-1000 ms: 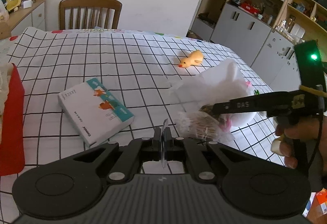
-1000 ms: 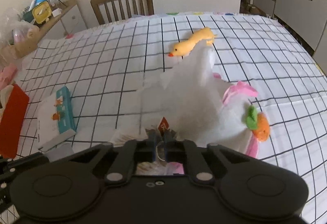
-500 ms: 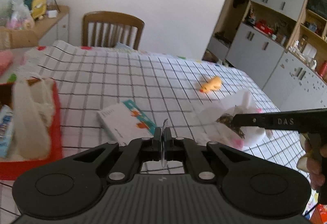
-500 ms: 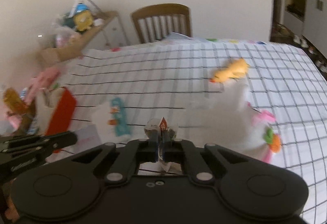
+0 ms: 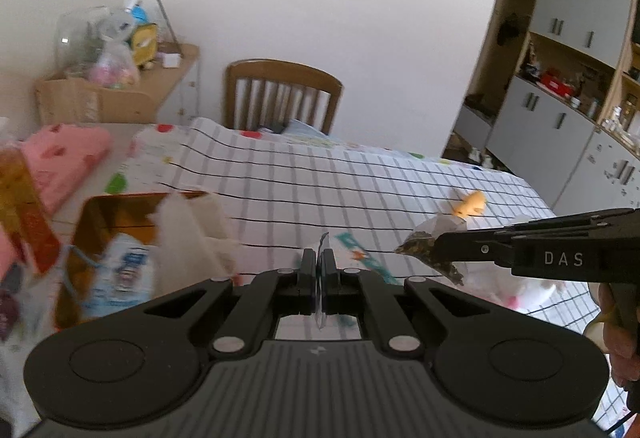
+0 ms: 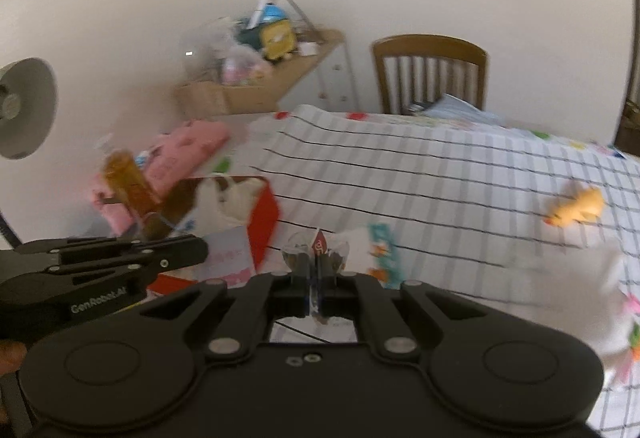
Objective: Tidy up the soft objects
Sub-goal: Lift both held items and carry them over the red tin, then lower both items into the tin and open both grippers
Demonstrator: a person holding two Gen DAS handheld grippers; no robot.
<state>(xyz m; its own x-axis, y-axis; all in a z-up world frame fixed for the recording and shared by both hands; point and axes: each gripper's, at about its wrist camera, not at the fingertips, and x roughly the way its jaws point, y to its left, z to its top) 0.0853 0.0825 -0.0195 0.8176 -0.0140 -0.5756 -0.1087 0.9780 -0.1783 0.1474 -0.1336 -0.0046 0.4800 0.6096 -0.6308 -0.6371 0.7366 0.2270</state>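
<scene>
My right gripper is shut on a clear plastic snack bag with dark contents, held up in the air; the bag shows in the left wrist view at my right gripper's tip. My left gripper is shut on a thin strip of clear plastic; it shows at the left of the right wrist view. A red box with a white bag in it stands at the table's left. A white plush toy lies at the right.
A yellow duck toy lies far right on the checked tablecloth. A tissue pack lies mid-table. A wooden chair stands behind. A pink cloth and an amber bottle are at the left. Cabinets stand at the right.
Both grippers have risen and swung left, towards the red box. The snack bag went up with the right gripper, off the plush toy. The views are blurred by the motion.
</scene>
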